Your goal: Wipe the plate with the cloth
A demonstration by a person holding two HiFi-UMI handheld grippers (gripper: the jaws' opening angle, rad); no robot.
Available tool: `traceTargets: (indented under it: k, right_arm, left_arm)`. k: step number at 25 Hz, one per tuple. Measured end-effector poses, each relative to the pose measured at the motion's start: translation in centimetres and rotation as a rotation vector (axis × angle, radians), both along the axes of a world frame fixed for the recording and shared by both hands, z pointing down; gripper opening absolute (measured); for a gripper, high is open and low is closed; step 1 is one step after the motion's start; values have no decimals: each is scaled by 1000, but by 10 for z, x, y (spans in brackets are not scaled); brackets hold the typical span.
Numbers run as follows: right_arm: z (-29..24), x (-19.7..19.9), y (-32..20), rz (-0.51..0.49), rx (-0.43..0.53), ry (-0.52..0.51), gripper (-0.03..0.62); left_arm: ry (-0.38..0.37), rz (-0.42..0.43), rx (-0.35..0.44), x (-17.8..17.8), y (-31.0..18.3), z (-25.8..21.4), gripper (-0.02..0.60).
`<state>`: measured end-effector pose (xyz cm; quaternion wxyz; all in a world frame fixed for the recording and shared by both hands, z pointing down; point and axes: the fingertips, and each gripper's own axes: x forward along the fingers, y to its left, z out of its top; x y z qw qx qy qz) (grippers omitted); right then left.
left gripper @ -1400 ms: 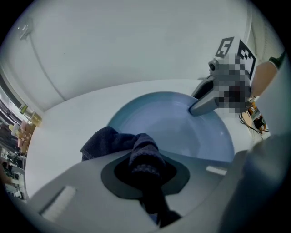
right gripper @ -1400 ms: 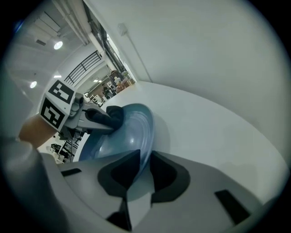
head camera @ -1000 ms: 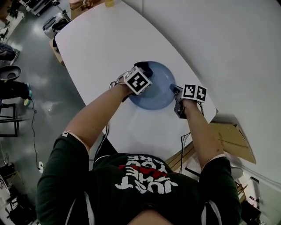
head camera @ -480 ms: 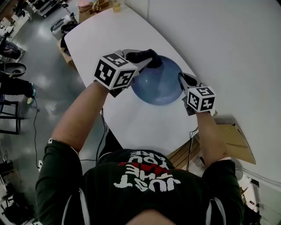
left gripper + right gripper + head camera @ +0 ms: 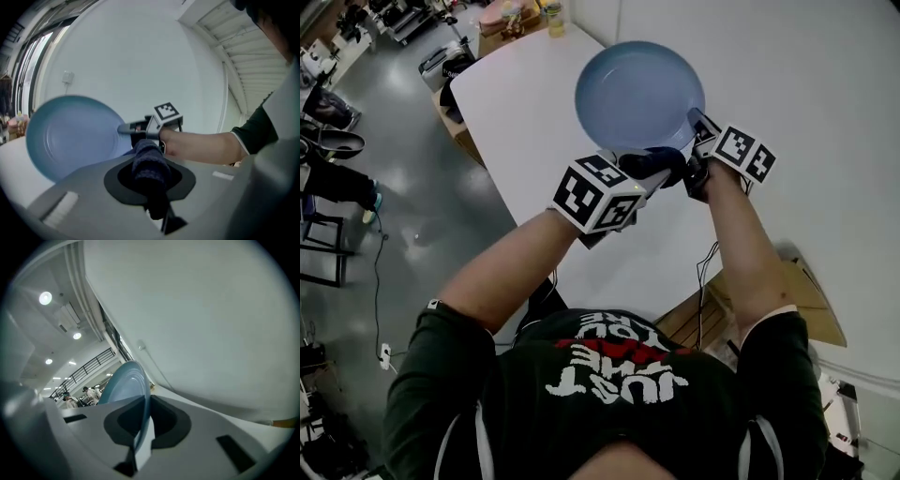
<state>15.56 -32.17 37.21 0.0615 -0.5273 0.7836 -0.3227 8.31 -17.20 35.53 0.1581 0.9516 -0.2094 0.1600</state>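
The cloth (image 5: 652, 163) seemingly overlaps the near rim of the plate (image 5: 637, 94), so their contact cannot be told.

bg: wht table (image 5: 525, 131) — grey shiny floor (image 5: 403, 187) | wht wall (image 5: 806, 94) | ceiling lights (image 5: 45, 298) on

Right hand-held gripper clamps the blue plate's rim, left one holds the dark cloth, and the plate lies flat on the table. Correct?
Not flat: the left gripper view shows the plate held up on edge, off the table, rim in the right hand-held gripper. The left hand-held gripper does hold the cloth.
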Motion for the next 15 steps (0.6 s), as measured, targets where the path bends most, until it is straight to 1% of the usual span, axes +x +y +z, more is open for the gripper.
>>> traceTargets:
  k: [2, 3, 4, 6, 7, 8, 9, 12, 15]
  right_arm:
    - [-28, -6, -6, 4, 44, -20, 17]
    - [-40, -9, -7, -1, 63, -31, 17]
    - [-51, -14, -6, -10, 79, -44, 17]
    - [-65, -25, 0, -33, 101, -71, 17]
    - [-68, -30, 4, -45, 106, -85, 17]
    - [-70, -34, 8, -55, 109, -101, 17]
    - [-71, -37, 11, -63, 110, -118, 17]
    - [-75, -46, 19, -86, 111, -174, 17]
    - [-78, -54, 24, -113, 123, -178, 17]
  left_arm:
    - [57, -44, -90, 3, 2, 18, 41]
    - [106, -79, -136, 3, -1, 26, 41]
    - [173, -122, -182, 1, -8, 31, 41]
    - [341, -199, -257, -4, -26, 32, 41]
    - [420, -222, -272, -6, -33, 28, 41]
    - [485, -233, -270, -7, -39, 23, 41]
    - [531, -235, -257, -8, -43, 18, 41]
    - [619, -219, -218, -5, -47, 6, 41]
    - [698, -202, -219, -1, -46, -3, 41]
